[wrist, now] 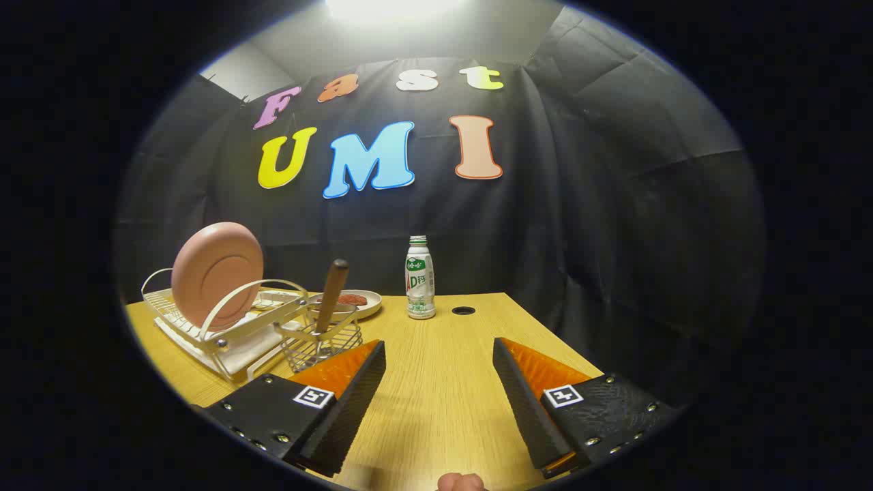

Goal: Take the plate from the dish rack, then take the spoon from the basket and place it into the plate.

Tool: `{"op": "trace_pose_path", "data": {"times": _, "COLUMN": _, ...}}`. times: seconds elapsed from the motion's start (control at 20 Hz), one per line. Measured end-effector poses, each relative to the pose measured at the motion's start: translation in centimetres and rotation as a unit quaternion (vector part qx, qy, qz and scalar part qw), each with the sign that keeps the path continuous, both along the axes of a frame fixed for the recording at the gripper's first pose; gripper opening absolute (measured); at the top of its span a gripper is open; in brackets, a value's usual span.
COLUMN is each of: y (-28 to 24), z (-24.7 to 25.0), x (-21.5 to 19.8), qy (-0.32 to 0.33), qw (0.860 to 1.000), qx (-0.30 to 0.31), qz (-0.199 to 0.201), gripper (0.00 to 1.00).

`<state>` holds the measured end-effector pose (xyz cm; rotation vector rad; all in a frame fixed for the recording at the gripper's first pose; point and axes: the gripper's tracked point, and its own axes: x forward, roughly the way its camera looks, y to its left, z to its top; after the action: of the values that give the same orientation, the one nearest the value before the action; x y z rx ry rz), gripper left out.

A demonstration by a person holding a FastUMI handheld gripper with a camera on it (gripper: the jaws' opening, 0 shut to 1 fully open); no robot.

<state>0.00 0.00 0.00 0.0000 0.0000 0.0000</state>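
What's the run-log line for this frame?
gripper: open, holding nothing, above wooden table | pink round plate: upright in white wire dish rack | wooden-handled spoon: in wire basket | step: plate not yet taken

The table (443, 382) is pale wood grain, matt and smooth. The plate (217, 274) looks like matt pink plastic or glazed ware; which, I cannot tell. The rack (225, 327) and basket (320, 341) are thin shiny metal wire. The spoon (332, 286) has a brown wooden handle. The bottle (420, 278) is glossy plastic. The open tongs (440, 354) have ribbed, textured fingers.
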Motion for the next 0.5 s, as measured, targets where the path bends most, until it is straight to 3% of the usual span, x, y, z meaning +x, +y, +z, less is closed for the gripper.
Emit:
{"op": "trace_pose_path", "data": {"times": 0.2, "y": -2.0, "z": 4.5, "x": 1.5, "qy": -0.019, "qw": 0.999, "qx": 0.016, "qz": -0.026, "gripper": 0.96}}
{"op": "trace_pose_path", "data": {"times": 0.5, "y": -1.9, "z": 12.2, "x": -1.0, "qy": -0.028, "qw": 0.999, "qx": -0.006, "qz": -0.029, "gripper": 0.96}}
